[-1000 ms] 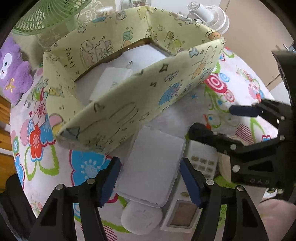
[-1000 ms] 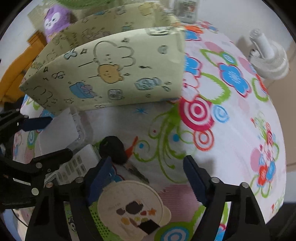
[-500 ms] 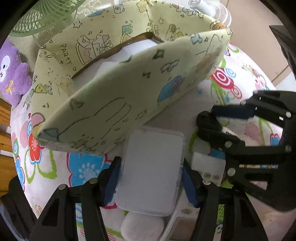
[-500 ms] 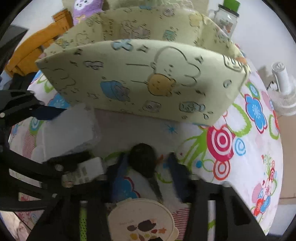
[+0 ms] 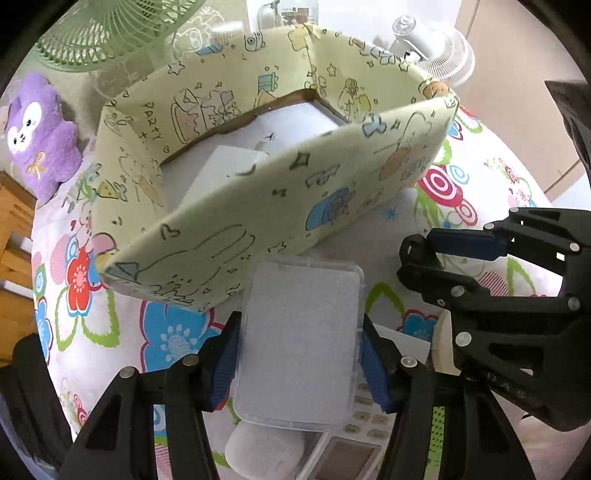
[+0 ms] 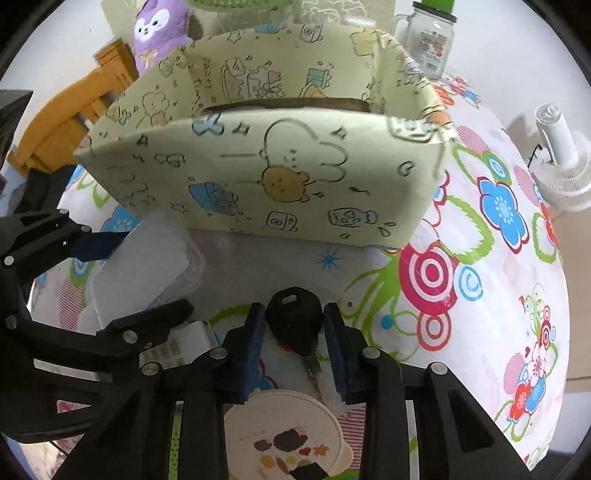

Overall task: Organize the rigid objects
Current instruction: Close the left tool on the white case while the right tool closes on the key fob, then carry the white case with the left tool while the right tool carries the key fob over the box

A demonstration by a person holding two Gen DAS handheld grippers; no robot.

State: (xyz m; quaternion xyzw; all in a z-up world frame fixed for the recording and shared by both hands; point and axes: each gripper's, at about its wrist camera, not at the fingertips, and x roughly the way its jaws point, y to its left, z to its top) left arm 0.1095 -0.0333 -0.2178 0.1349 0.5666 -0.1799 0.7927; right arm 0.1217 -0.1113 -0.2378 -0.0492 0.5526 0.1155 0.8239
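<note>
The left tongs [image 5: 299, 365] clamp the clear case [image 5: 301, 339] by its long edges. The right tongs [image 6: 295, 332] clamp the black key [image 6: 294, 319] by its head. Both objects sit just before the patterned box [image 5: 258, 206] on the desk [image 6: 498, 295], positioned for lifting over its near wall.

I note a frosted plastic case [image 5: 301, 339], smooth; matt black key head [image 6: 294, 317], probably plastic; printed cloth surface [image 6: 498, 295].

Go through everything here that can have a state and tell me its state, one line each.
Left gripper: shut on the clear rectangular plastic case.
Right gripper: shut on the black-headed key.
Pale yellow cartoon-print box: open-topped, upright.
Glass jar with green lid: lid on.
</note>
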